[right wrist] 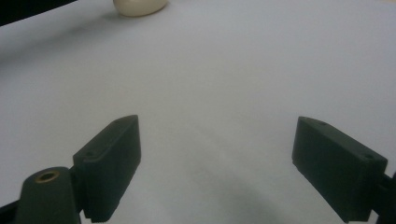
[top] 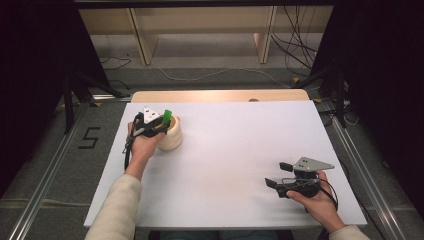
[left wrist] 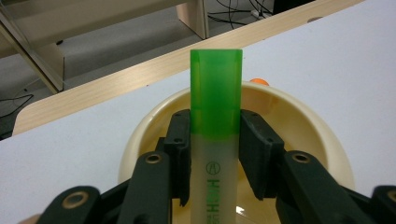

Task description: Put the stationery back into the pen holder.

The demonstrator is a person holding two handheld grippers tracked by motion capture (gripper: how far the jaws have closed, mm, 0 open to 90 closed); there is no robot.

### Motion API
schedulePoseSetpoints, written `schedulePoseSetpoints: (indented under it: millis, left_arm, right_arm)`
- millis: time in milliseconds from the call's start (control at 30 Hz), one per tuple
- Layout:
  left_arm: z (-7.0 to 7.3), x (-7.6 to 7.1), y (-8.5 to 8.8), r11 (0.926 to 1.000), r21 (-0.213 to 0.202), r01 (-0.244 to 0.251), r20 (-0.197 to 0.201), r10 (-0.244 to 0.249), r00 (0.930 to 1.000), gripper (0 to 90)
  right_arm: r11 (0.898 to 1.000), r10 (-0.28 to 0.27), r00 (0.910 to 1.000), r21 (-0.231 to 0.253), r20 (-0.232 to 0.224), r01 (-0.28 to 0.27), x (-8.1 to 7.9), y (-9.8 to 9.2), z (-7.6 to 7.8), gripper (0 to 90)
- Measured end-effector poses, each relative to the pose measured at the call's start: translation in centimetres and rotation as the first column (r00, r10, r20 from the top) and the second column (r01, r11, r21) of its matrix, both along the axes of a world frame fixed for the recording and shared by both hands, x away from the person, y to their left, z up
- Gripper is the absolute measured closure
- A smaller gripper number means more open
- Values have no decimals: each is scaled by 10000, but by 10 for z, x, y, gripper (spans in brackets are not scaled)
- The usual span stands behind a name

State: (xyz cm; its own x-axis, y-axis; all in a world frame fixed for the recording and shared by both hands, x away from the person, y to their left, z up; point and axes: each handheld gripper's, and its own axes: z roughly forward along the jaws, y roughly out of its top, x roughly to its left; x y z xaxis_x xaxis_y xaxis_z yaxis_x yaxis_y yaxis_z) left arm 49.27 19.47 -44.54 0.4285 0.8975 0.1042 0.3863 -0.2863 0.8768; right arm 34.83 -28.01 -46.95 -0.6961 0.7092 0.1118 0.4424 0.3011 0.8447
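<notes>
Between the left gripper's (left wrist: pixel 215 154) black jaws: a green highlighter (left wrist: pixel 215 121), clamped on both sides, pads pressing its pale barrel just below the translucent green cap. Held upright, cap on top, printed lettering running down the barrel toward the bottom of the left gripper view. Directly beneath and behind it, a cream bowl (left wrist: pixel 299 116), rim curving round the jaws, with a small orange thing (left wrist: pixel 259 82) peeking over the far edge — too little visible to name. Up in the high view, same left gripper (top: pixel 159 122) poised over that bowl (top: pixel 172 140) at the table's far left, green cap (top: pixel 167 116) sticking up, hand wrapped round the body, cream sleeve trailing back to the near edge. Across the white table (top: pixel 230 150), well apart at the near right: right gripper (top: pixel 280 174) in the other hand, jaws spread wide, nothing between them, pointing left across the bare surface. Bowl (right wrist: pixel 139 6) just showing at the top of the right gripper view, far off.
</notes>
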Motion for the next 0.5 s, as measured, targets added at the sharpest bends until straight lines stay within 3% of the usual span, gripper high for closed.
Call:
schedulePoseSetpoints:
  millis: [400, 500]
  left_arm:
    - [17, -11, 3, 9978, -650, -129, 280, 147, 9995, 440]
    - [23, -14, 3, 9961, -870, -128, 149, 141, 9998, 403]
  right_arm:
    - [10000, 37, 10000, 9, 50, -37, 1, 0, 0, 165]
    - [10000, 9, 10000, 18, 19, -9, 1, 1, 0, 165]
